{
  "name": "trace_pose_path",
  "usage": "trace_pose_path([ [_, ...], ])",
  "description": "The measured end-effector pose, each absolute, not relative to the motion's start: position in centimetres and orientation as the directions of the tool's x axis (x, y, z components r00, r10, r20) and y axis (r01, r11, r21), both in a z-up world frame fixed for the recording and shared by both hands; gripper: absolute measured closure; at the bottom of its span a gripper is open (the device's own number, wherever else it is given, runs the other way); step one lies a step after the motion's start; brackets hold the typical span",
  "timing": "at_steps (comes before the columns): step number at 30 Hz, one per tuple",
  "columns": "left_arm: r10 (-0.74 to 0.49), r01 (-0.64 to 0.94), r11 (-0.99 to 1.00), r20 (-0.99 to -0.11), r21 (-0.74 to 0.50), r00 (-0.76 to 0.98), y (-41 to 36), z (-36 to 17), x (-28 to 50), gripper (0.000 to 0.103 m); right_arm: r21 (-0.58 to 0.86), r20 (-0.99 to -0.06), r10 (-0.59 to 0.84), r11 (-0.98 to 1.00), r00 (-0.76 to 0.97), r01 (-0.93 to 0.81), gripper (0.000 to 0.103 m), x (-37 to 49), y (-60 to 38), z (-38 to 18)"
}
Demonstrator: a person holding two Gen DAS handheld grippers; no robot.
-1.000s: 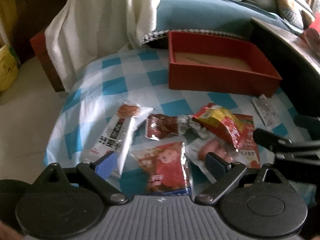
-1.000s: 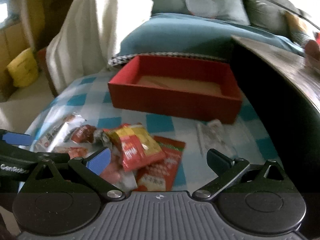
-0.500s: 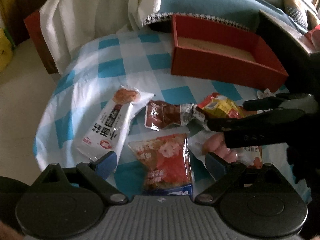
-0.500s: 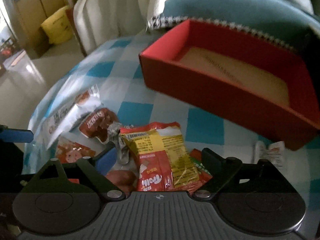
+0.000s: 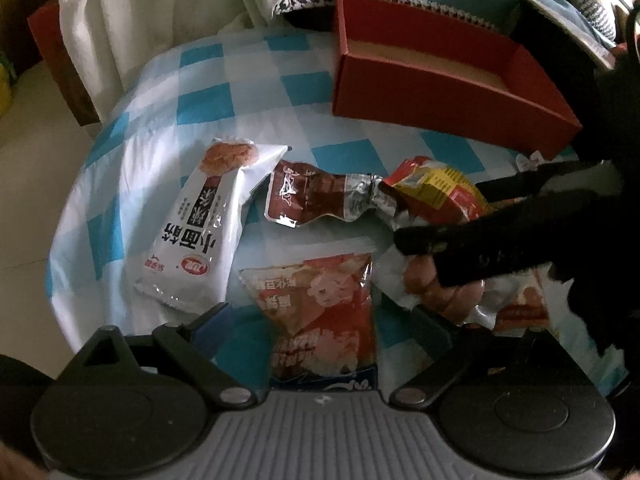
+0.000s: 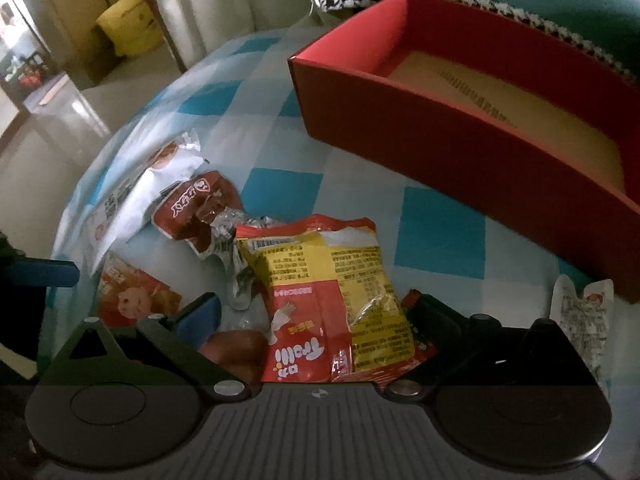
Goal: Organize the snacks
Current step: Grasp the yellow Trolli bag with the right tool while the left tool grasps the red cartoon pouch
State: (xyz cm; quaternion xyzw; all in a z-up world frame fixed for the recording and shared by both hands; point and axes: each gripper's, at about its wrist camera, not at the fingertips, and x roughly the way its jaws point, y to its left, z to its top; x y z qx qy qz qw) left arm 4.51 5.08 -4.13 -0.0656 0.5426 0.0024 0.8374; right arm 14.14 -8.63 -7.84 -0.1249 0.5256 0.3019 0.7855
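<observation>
Several snack packets lie on a blue-and-white checked cloth [image 5: 208, 96]. My left gripper [image 5: 320, 320] is open, its fingers on either side of a red packet with a cartoon face [image 5: 320, 320]. A long white packet [image 5: 200, 224] lies to its left, a brown packet [image 5: 308, 196] beyond. My right gripper [image 6: 316, 316] is open and straddles a yellow-and-red Trolli packet [image 6: 332, 296]; this packet also shows in the left wrist view [image 5: 436, 188]. An empty red box [image 6: 460, 120] stands at the back right; it also shows in the left wrist view [image 5: 440, 80].
A clear sausage pack [image 5: 448, 292] lies under the right gripper's arm. A small white packet [image 6: 584, 312] lies by the box's near corner. A white cloth [image 5: 160, 12] hangs at the back left, a blue cushion behind the box. The table edge drops to the floor on the left.
My right gripper has moved forward and down over the Trolli packet. My left gripper has moved closer to the red cartoon packet. Both stay open.
</observation>
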Motion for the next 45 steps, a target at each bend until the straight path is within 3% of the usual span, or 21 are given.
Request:
trace_pose_path([
  [2, -0.066, -0.074, 0.992, -0.91, -0.105, 0.409, 5.1, -4.2, 4.5, 0.013, 0.127, -0.901, 0.338, 0.805, 0.273, -0.579, 0.006, 14.4, -8.9, -7.5],
  [3, -0.065, -0.075, 0.992, -0.91, -0.104, 0.409, 5.2, -4.2, 4.5, 0.013, 0.129, -0.896, 0.342, 0.812, 0.284, -0.569, 0.012, 14.5, -9.0, -7.2],
  [4, -0.062, -0.078, 0.992, -0.911, -0.102, 0.409, 5.3, -4.2, 4.5, 0.013, 0.149, -0.889, 0.362, 0.809, 0.281, -0.569, 0.03, 14.5, -9.2, -6.9],
  [6, -0.054, -0.1, 0.99, -0.914, -0.102, 0.403, 5.7, -4.4, 4.5, 0.013, 0.197, -0.887, 0.386, 0.813, 0.255, -0.548, 0.036, 14.7, -9.4, -6.7],
  [15, -0.048, -0.094, 0.991, -0.918, -0.092, 0.393, 5.1, -4.9, 4.2, 0.013, 0.16, -0.865, 0.393, 0.806, 0.312, -0.57, 0.039, 13.8, -10.7, -5.2],
  [23, 0.037, -0.085, 0.996, -0.938, 0.008, 0.346, 3.3, -7.5, 5.6, 0.013, 0.196, -0.821, 0.432, 0.827, 0.373, -0.527, 0.039, 12.9, -13.4, -3.0],
  [25, 0.046, -0.093, 0.996, -0.941, 0.016, 0.335, 3.3, -8.3, 5.8, 0.005, 0.2, -0.815, 0.439, 0.826, 0.379, -0.526, 0.039, 12.7, -13.7, -2.7],
  [30, 0.048, -0.093, 0.996, -0.939, 0.018, 0.341, 3.6, -8.4, 5.3, 0.007, 0.21, -0.799, 0.454, 0.825, 0.394, -0.525, 0.038, 12.4, -14.1, -2.0],
  [36, 0.048, -0.134, 0.991, -0.934, 0.001, 0.353, 4.6, -7.6, 4.8, 0.034, 0.21, -0.797, 0.461, 0.817, 0.391, -0.537, 0.038, 12.1, -13.6, -1.7],
  [38, 0.044, -0.125, 0.992, -0.929, -0.003, 0.368, 4.5, -7.2, 4.6, 0.051, 0.209, -0.795, 0.463, 0.815, 0.391, -0.54, 0.038, 12.1, -13.5, -1.6],
  [45, 0.011, -0.151, 0.987, -0.922, -0.051, 0.386, 5.2, -6.3, 4.4, 0.061, 0.214, -0.787, 0.472, 0.813, 0.398, -0.542, 0.038, 11.9, -13.4, -1.2],
])
